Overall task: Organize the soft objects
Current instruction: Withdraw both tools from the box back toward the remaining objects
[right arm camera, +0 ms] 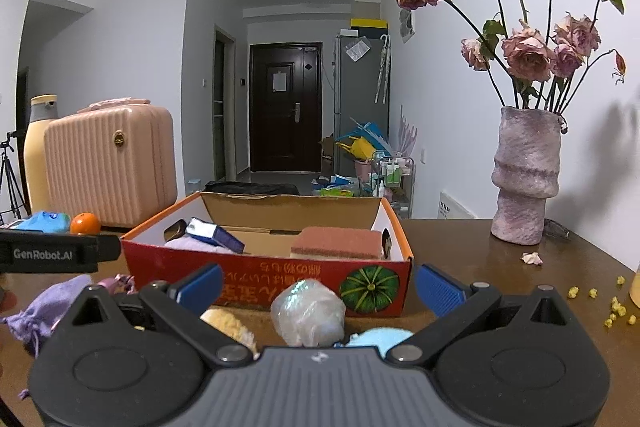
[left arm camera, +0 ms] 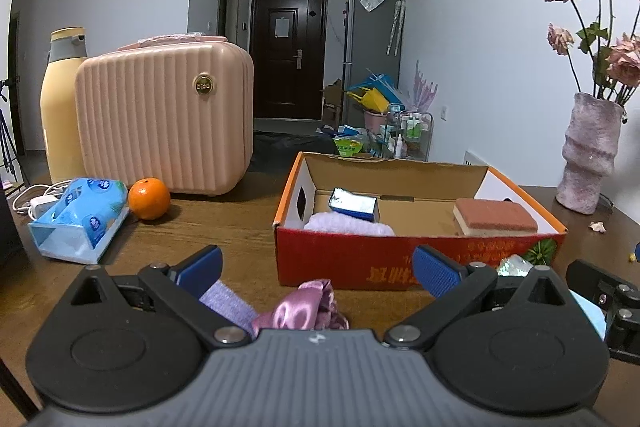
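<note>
- Left gripper (left arm camera: 318,269): spread wide, blue pads (left arm camera: 200,265) gripping nothing, low centre of the left wrist view.
- Beneath that gap, at the lower centre: a pink satin scrunchie (left arm camera: 306,309) and, just left of it, a lilac pouch (left arm camera: 228,303) on the table (left arm camera: 224,223) (contact with the fingers not clear).
- Right gripper (right arm camera: 319,285): likewise wide apart and holding nothing.
- Under it, at the lower middle of the right wrist view: a pearly plastic-wrapped bundle (right arm camera: 308,313), flanked by a yellowish fluffy item (right arm camera: 230,323) and a light-blue soft item (right arm camera: 376,339).
- Straight ahead in both views: red cardboard box (left arm camera: 360,255), open-topped, near wall close to the fingertips; inside, a lilac towel (left arm camera: 348,223), a blue packet (left arm camera: 354,207) and a sponge (left arm camera: 494,215).
- Left of the box: bare tabletop, then an orange (left arm camera: 149,198) and a tissue pack (left arm camera: 78,219), a pink case (left arm camera: 166,119) behind.
- Right of the box: open wood as far as the vase (right arm camera: 524,175), yellow crumbs (right arm camera: 612,307) near the right edge.
</note>
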`<action>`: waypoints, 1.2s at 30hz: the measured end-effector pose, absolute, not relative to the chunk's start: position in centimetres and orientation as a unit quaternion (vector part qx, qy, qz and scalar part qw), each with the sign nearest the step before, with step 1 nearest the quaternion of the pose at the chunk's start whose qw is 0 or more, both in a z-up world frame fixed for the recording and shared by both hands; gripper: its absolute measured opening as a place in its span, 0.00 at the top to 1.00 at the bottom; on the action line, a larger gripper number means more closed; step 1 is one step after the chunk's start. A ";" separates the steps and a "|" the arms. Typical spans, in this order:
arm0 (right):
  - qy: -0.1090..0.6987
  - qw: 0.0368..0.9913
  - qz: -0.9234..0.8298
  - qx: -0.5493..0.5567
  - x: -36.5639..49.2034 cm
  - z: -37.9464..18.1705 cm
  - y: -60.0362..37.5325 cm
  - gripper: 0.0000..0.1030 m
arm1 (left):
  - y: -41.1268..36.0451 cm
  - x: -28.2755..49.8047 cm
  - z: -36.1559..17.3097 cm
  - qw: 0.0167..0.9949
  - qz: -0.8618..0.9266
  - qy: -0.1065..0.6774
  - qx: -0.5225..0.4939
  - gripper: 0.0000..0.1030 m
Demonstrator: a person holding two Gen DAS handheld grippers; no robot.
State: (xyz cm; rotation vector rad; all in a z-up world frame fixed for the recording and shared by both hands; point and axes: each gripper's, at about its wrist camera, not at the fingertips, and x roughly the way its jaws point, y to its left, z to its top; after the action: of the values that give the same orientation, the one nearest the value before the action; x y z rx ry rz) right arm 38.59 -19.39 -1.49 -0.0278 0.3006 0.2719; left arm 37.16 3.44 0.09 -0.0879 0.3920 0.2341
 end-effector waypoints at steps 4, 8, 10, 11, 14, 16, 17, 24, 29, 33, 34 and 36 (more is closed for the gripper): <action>0.150 0.979 0.135 -0.012 37.2 -1.8 -19.8 0.00 | 3.5 35.7 0.0 0.974 0.111 0.195 -0.042 0.00; 0.157 0.978 0.136 -0.010 36.0 -2.2 -20.3 0.00 | 3.4 34.4 -0.3 0.974 0.104 0.198 -0.036 0.00; 0.160 0.978 0.135 -0.011 35.4 -2.5 -20.5 0.00 | 3.3 33.7 -0.4 0.974 0.101 0.201 -0.033 0.00; 0.162 0.978 0.134 -0.012 35.1 -2.6 -20.6 0.00 | 3.3 33.4 -0.4 0.974 0.100 0.202 -0.031 0.00; 0.166 0.977 0.133 -0.009 34.2 -2.8 -21.0 0.00 | 3.5 32.3 -0.6 0.974 0.097 0.205 -0.028 0.00; 0.168 0.977 0.132 -0.008 33.8 -2.9 -21.2 0.00 | 3.7 31.7 -0.7 0.973 0.094 0.208 -0.028 0.00; 0.169 0.977 0.131 -0.008 33.6 -3.0 -21.3 0.00 | 3.8 31.4 -0.8 0.973 0.093 0.209 -0.028 0.00; 0.178 0.975 0.131 -0.023 32.4 -3.4 -21.1 0.00 | 4.4 29.8 -1.2 0.972 0.085 0.219 -0.027 0.00; 0.192 0.971 0.139 -0.032 31.8 -3.8 -20.7 0.00 | 4.5 28.7 -1.6 0.971 0.075 0.226 -0.022 0.00; 0.211 0.965 0.152 -0.029 31.4 -4.2 -20.4 0.00 | 4.8 28.2 -1.6 0.970 0.070 0.231 -0.023 0.00; 0.216 0.964 0.155 -0.028 31.2 -4.3 -20.3 0.00 | 4.9 28.0 -1.7 0.970 0.068 0.234 -0.024 0.00; 0.218 0.963 0.158 -0.034 30.7 -4.5 -19.9 0.00 | 5.2 27.7 -1.8 0.969 0.066 0.238 -0.024 0.00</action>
State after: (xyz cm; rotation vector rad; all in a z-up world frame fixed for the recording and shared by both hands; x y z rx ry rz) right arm 30.75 -19.91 -4.47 -0.0685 0.4421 0.3190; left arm 27.72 5.20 -1.85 -0.0490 0.4815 0.1333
